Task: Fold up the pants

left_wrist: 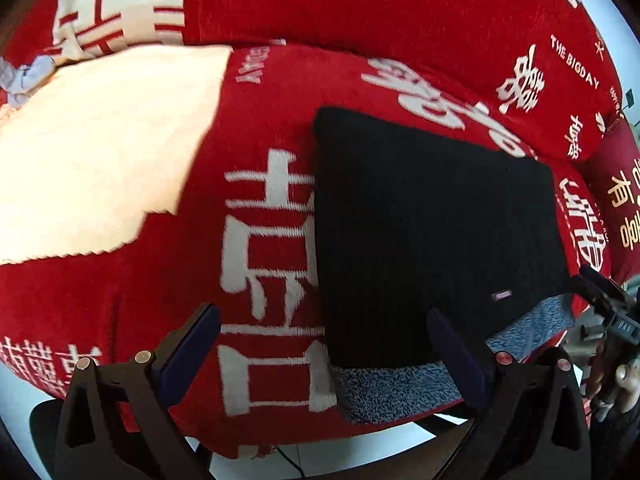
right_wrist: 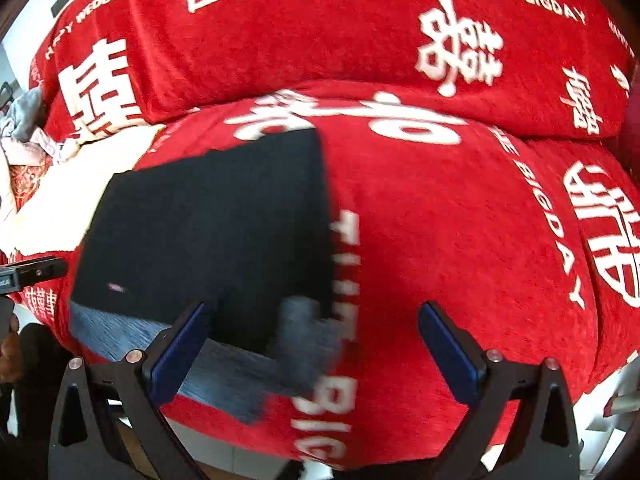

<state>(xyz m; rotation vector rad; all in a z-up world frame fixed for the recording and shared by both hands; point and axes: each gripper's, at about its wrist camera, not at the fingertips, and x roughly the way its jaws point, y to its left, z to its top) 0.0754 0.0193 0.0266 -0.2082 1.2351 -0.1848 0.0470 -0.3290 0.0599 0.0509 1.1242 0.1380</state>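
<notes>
Folded black pants [left_wrist: 432, 232] (soft, thick, fleecy-lined) lie on red sofa [left_wrist: 260, 92]; left gripper [left_wrist: 324, 348] and right gripper [right_wrist: 316, 344] gape wide, empty; best pinched at an edge.

Right of the folded pants [right_wrist: 208, 232] the red cover [right_wrist: 440, 240] lies bare; left of them a cream cloth [left_wrist: 100, 152] lies nearby.

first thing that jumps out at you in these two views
The bright red sofa cover with big white characters fills both views. On its seat lies a black folded pants bundle, a square with grey-blue fleecy lining showing along its near edge. To its left sits a cream folded cloth; both the left gripper and right gripper are open, holding nothing.
</notes>
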